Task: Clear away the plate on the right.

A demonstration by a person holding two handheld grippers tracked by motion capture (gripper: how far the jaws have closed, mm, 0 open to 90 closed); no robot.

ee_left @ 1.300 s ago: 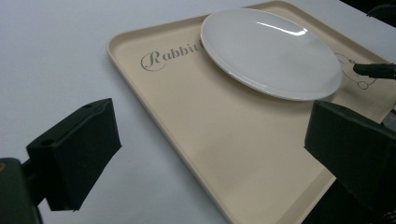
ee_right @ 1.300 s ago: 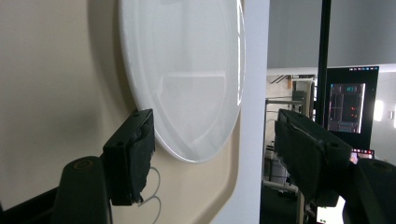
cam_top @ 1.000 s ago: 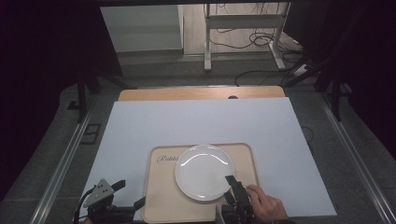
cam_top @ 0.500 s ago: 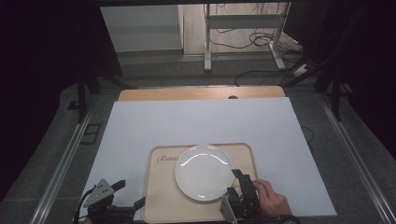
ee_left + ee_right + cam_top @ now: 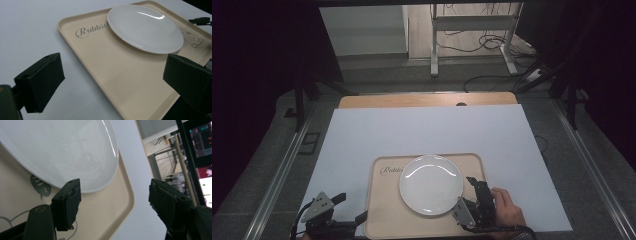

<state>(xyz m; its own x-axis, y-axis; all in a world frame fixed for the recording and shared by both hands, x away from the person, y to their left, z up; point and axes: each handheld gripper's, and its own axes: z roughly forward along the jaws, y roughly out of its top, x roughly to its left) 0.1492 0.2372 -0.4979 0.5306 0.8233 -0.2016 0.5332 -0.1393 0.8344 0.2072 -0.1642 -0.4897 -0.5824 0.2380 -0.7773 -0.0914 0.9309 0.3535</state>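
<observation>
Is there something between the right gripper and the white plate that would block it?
Nothing visible does. The right gripper hovers open beside the plate, at its near right rim, over the tray; only bare tray lies between them.

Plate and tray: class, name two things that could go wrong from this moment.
1. The right gripper, open beside the plate, could nudge its rim and slide the plate across the smooth tray.
2. The left gripper straddles the tray's corner, jaws open; lifting from one corner might tip the tray so the plate slips off.
</observation>
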